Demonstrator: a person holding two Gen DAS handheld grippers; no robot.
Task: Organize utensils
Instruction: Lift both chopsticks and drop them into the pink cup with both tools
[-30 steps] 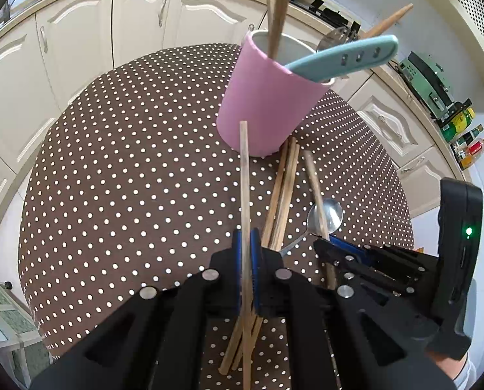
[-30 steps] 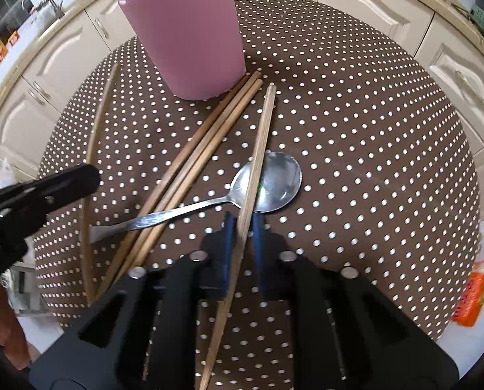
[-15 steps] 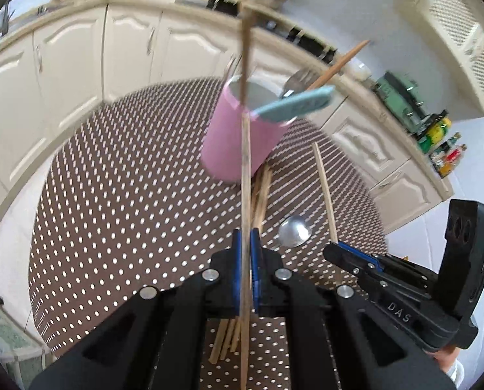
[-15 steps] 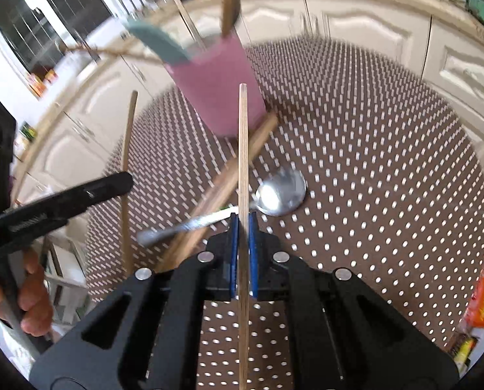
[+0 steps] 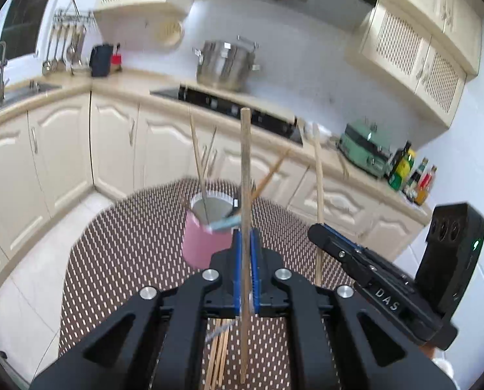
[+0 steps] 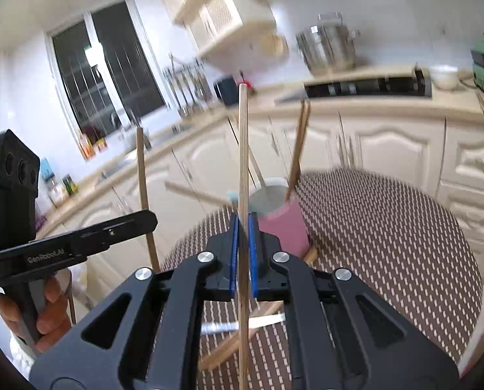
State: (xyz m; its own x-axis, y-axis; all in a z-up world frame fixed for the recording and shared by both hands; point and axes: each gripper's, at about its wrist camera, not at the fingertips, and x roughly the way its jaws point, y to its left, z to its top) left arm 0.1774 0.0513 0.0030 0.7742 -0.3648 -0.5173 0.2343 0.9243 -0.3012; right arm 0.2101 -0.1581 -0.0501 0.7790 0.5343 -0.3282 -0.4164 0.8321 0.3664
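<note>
Cup [image 5: 200, 237] stood upright on the dotted surface [image 5: 118, 260], ahead of and below both grippers, open mouth up, already holding sticks and a teal-handled utensil [image 5: 224, 223]. Pink outside, pale inside, blurred in both views. Held upright in the left gripper [image 5: 245, 273]: one chopstick [image 5: 245, 175], long axis vertical, clenched between the blue pads, ends well above and below them. Gripped likewise in the right gripper [image 6: 242, 256]: a second chopstick [image 6: 242, 149], also vertical. Judged about equally near the cup, left gripper perhaps slightly nearer. Left lying flat on the surface beneath: more chopsticks [image 5: 217, 357] and a spoon handle [image 6: 238, 326]. Likely needed next: each stick carried over the cup mouth and lowered end first
</note>
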